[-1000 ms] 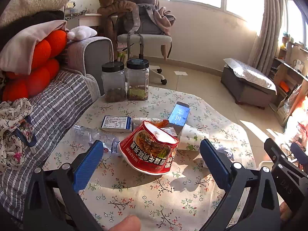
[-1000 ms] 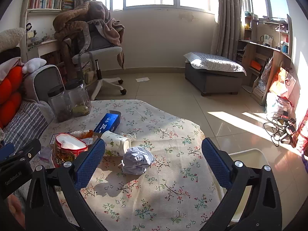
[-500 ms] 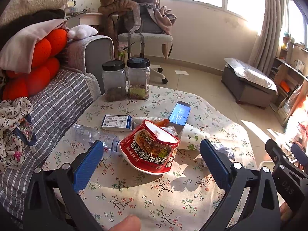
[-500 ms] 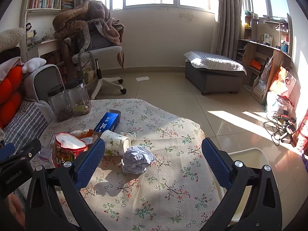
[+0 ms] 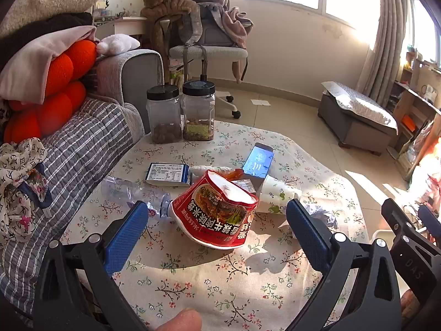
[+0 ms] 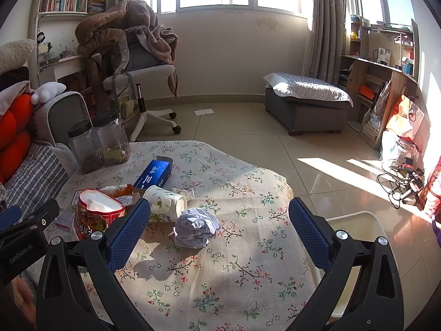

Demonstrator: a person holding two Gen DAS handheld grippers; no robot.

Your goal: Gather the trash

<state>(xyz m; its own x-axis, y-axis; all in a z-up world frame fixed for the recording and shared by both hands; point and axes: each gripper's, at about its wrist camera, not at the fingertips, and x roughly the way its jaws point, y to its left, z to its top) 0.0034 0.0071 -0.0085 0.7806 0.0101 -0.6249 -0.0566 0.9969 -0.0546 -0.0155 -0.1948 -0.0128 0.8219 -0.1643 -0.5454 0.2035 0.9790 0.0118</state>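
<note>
Trash lies on a floral tablecloth [image 5: 209,284]. A crushed red noodle bowl [image 5: 217,212] sits just ahead of my open, empty left gripper [image 5: 215,229]. Around the bowl are a clear plastic bottle [image 5: 129,193], a flat labelled box [image 5: 168,174], a blue box [image 5: 257,161] and a tipped paper cup [image 5: 278,195]. My right gripper [image 6: 217,226] is open and empty. A crumpled white paper ball [image 6: 197,227] lies between its fingers, beside the paper cup [image 6: 165,202], the blue box [image 6: 154,173] and the red bowl [image 6: 96,213].
Two black-lidded jars [image 5: 182,113] stand at the table's far edge. A sofa with orange cushions [image 5: 49,91] is on the left. A white bin [image 6: 355,237] stands on the floor right of the table. An office chair [image 6: 140,69] and a grey ottoman [image 6: 306,104] stand beyond.
Both grippers have crept slightly forward toward the trash. Nothing was taken hold of or let go.
</note>
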